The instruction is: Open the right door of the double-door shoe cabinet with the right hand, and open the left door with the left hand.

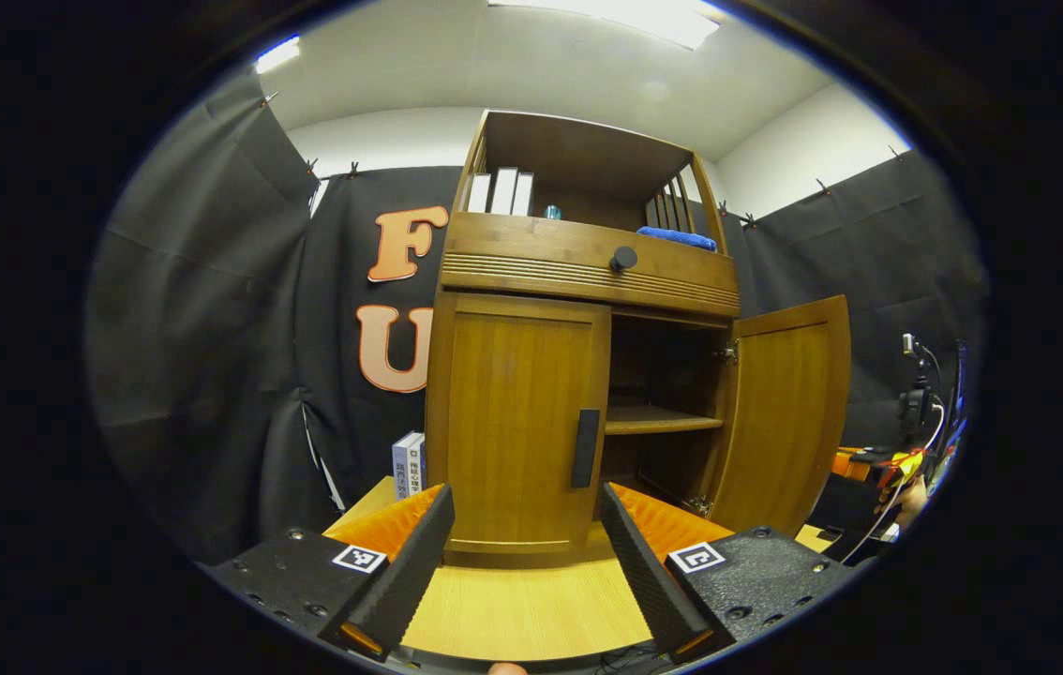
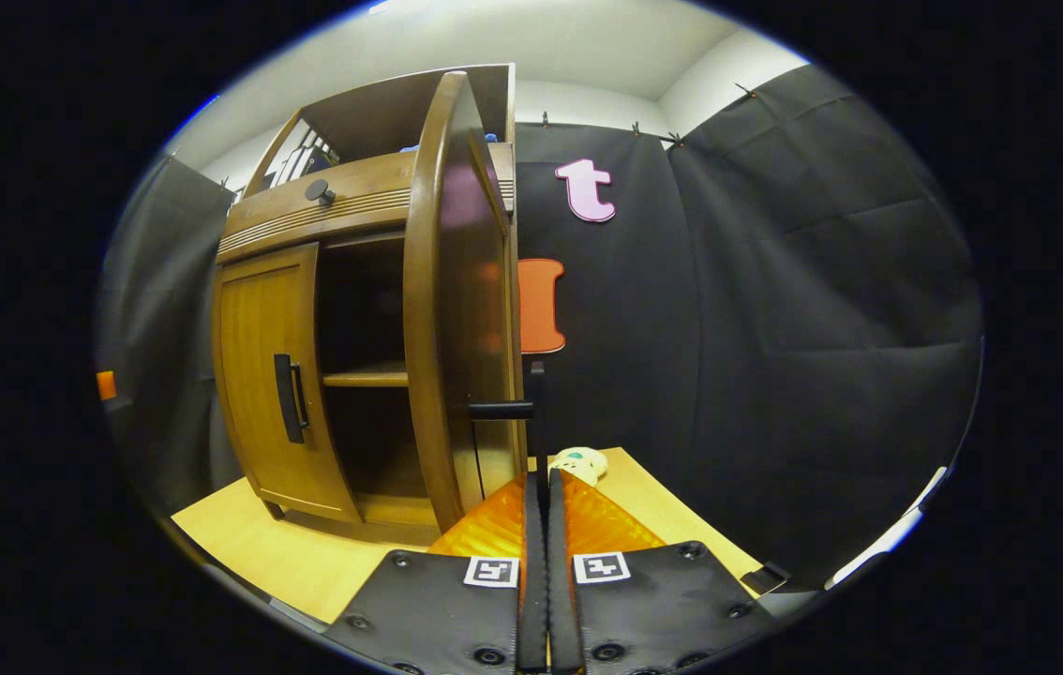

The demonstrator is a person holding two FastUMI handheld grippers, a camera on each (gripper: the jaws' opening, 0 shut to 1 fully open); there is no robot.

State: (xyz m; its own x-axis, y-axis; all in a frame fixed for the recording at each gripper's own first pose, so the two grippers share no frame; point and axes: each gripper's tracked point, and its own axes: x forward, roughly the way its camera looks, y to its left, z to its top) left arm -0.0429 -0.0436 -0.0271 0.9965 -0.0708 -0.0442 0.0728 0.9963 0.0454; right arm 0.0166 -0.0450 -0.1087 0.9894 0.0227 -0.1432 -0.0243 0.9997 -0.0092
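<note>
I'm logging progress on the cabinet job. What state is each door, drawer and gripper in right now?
right door: swung open, shelf inside exposed.
left door: closed, handle untouched.
drawer: closed.
left gripper: open, fingers spread in front of the left door, touching nothing.
right gripper: fingers closed together just below the right door's handle; whether they pinch it, I cannot tell.

The shoe cabinet (image 1: pixel 578 281) stands on the desk (image 1: pixel 522 609), its left door (image 1: pixel 517 422) closed and its right door (image 1: pixel 789 412) swung open, with a shelf (image 1: pixel 658 422) inside. Books (image 1: pixel 499 192) stand on top; more books (image 1: pixel 408 464) stand left of it.
</note>
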